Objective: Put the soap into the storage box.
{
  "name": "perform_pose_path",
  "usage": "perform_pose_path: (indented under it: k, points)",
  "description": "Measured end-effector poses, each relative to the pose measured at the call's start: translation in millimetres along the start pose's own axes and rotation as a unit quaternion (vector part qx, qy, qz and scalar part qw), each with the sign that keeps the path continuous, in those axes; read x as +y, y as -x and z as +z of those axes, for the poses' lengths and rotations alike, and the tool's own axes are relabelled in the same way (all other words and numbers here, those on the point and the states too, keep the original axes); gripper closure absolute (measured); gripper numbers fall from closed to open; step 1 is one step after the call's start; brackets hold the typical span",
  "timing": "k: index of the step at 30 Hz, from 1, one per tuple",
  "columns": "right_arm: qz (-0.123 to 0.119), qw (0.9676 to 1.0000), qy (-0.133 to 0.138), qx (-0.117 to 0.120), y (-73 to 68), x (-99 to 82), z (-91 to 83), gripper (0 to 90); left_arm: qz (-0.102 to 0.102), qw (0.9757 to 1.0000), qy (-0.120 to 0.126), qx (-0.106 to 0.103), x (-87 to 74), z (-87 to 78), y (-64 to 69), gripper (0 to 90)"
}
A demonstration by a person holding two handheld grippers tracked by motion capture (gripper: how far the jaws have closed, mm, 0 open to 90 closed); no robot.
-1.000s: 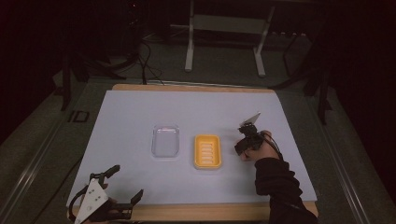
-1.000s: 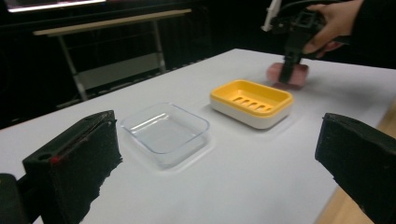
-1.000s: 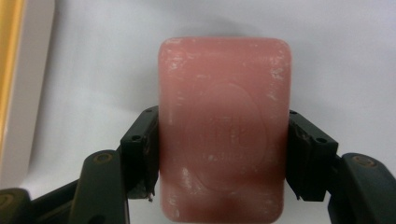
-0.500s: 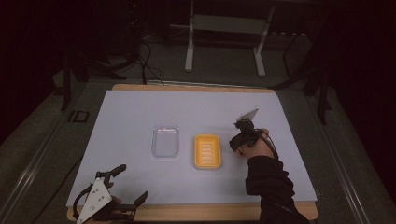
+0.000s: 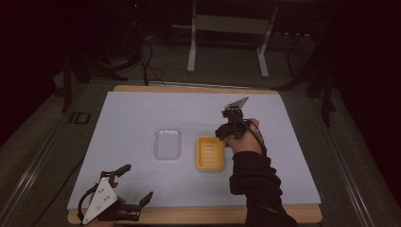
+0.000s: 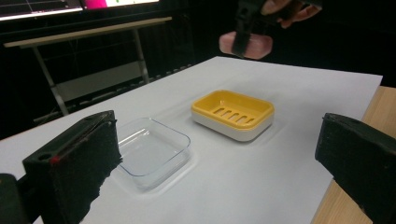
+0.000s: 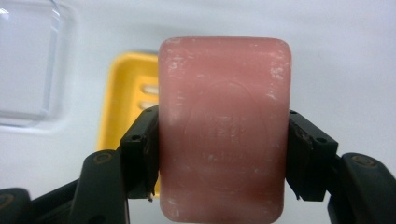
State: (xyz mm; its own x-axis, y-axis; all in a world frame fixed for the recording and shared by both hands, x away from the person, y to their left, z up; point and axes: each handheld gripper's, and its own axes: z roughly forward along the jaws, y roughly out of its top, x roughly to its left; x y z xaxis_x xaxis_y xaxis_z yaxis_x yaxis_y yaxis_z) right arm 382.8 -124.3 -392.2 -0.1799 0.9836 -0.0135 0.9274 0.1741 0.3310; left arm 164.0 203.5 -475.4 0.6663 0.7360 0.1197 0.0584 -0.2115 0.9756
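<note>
the right gripper [image 7: 219,154] is clamped on a pink soap bar [image 7: 223,126], its two black jaws pressing the bar's long sides, so the bar's long axis runs along the jaws and away from the hand. the coming move looks to turn on the yellow soap dish [image 5: 210,153]: in the high view the right gripper [image 5: 227,134] hangs in the air just beyond the dish's far right corner, not yet over the dish's middle, and the dish's long axis runs away from the person. in the right gripper view the dish [image 7: 123,107] lies below and left of the soap, partly hidden behind it, so i judge the bar needs to shift toward the dish's centre and come down with its long side matched to the dish's. the left gripper [image 5: 126,187] sits at the near table edge, well apart from the dish, its jaws spread with nothing between them; the right hand is far the nearer. a clear tray [image 5: 167,142] lies just left of the dish on the table [image 5: 132,109]. the soap is a rounded rectangle, dull rose, scuffed with pale flecks and a faint pressed oval mark; seen from the left gripper view it [image 6: 257,46] floats above and beyond the dish [image 6: 232,114], which has a slotted yellow top on a white base.
</note>
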Motion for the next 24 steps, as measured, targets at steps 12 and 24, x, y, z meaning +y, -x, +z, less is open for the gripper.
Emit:
perform_pose_path:
  k: [12,24]
  points:
    - [0.034,0.9979,0.044,0.035,-34.0,-8.8,9.0,37.4,0.002,1.0,0.002,-0.003,0.0,-0.5,0.5,0.3]
    - [0.041,0.9987,0.023,0.023,-50.8,-23.8,52.2,37.4,0.002,1.0,0.003,-0.005,0.0,-0.4,1.2,0.3]
